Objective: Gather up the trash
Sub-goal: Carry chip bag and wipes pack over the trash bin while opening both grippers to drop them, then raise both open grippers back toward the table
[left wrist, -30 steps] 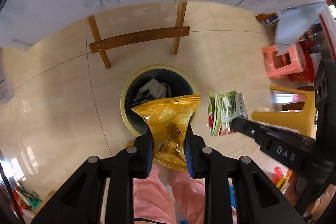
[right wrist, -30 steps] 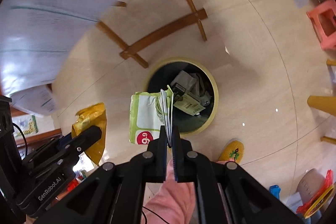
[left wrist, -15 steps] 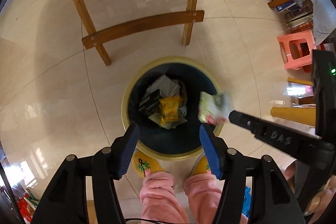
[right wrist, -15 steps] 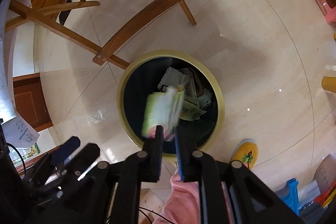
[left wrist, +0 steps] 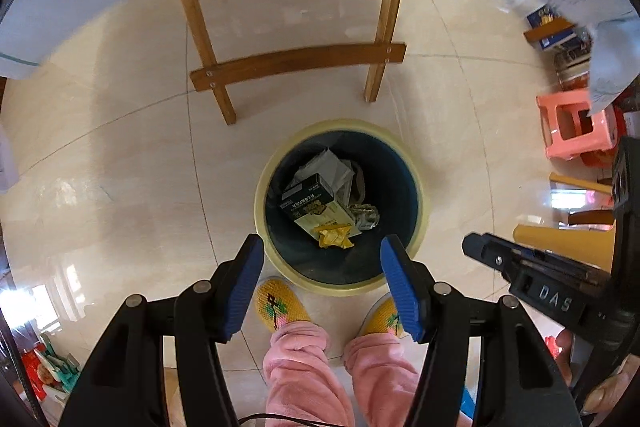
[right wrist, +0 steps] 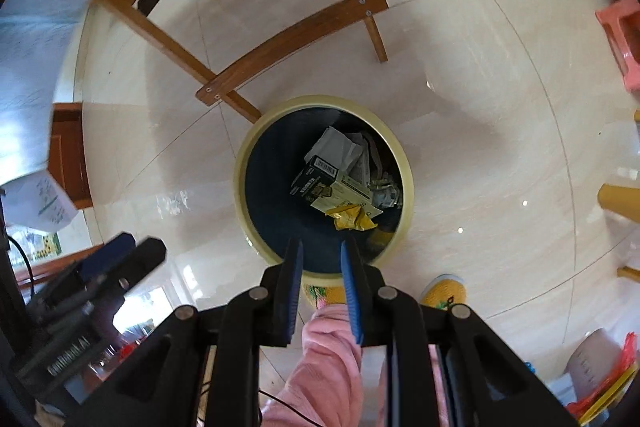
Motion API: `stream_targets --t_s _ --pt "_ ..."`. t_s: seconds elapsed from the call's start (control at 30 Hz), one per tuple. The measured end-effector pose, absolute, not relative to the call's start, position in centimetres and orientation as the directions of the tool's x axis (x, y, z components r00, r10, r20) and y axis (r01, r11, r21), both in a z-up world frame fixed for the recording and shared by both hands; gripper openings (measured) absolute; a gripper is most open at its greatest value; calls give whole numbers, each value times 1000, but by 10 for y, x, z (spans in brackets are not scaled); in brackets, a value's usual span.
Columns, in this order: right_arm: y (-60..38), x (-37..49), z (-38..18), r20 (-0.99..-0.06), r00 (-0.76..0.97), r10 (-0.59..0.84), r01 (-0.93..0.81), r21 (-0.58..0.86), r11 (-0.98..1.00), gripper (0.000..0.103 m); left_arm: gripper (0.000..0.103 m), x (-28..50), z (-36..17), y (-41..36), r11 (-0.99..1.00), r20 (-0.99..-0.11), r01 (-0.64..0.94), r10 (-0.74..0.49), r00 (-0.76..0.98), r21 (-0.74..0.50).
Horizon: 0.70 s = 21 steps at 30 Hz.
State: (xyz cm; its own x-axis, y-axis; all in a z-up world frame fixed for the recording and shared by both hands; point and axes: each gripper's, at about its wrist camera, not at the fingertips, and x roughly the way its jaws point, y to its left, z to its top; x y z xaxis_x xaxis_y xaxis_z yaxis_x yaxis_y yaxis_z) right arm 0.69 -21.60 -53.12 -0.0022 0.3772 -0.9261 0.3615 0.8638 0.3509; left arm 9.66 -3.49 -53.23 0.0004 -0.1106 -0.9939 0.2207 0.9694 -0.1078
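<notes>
1. Left hand-held gripper [left wrist: 322, 247]: jaws parted wide, blue pads [left wrist: 245, 287] bare, nothing between them; opening widened within the last second, steady since
2. Right hand-held gripper [right wrist: 320, 247]: jaws parted by a narrow gap, nothing between them; opened from closed within the last second
3. Directly below both: pink trouser legs [left wrist: 296, 367] and yellow knitted slippers [left wrist: 276, 303] on the tiled floor [left wrist: 120, 167], toes touching the bin's near edge
4. Trash bin [left wrist: 424, 203]: round, cream rim, dark interior, upright on the floor just beyond the slippers
5. Inside the bin: yellow snack wrapper [left wrist: 334, 235] crumpled on top at the near side, lying against a dark-and-cream carton [left wrist: 310, 205]; white paper [left wrist: 324, 163] and a crumpled foil scrap [left wrist: 366, 217] around the carton
6. Green-and-white packet: not identifiable among the contents
7. Beyond the bin: wooden legs and crossbar [left wrist: 296, 61] of a surface
8. Far right: pink plastic stool [left wrist: 576, 125], well apart from the bin
</notes>
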Motion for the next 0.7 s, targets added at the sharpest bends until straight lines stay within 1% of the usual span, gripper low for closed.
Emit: stream_targets --t_s 0.2,0.47,0.7 --pt "-214 3 -461 -923 49 383 289 380 879 20 59 87 -456 -36 971 -988 204 -141 63 -125" --pt "-214 -3 -339 -902 155 402 154 424 892 20 62 61 -338 -38 966 -970 222 -175 170 -135" --pt "-220 -12 -245 -868 248 431 48 455 889 20 64 41 -237 -35 966 -938 214 -201 282 -143"
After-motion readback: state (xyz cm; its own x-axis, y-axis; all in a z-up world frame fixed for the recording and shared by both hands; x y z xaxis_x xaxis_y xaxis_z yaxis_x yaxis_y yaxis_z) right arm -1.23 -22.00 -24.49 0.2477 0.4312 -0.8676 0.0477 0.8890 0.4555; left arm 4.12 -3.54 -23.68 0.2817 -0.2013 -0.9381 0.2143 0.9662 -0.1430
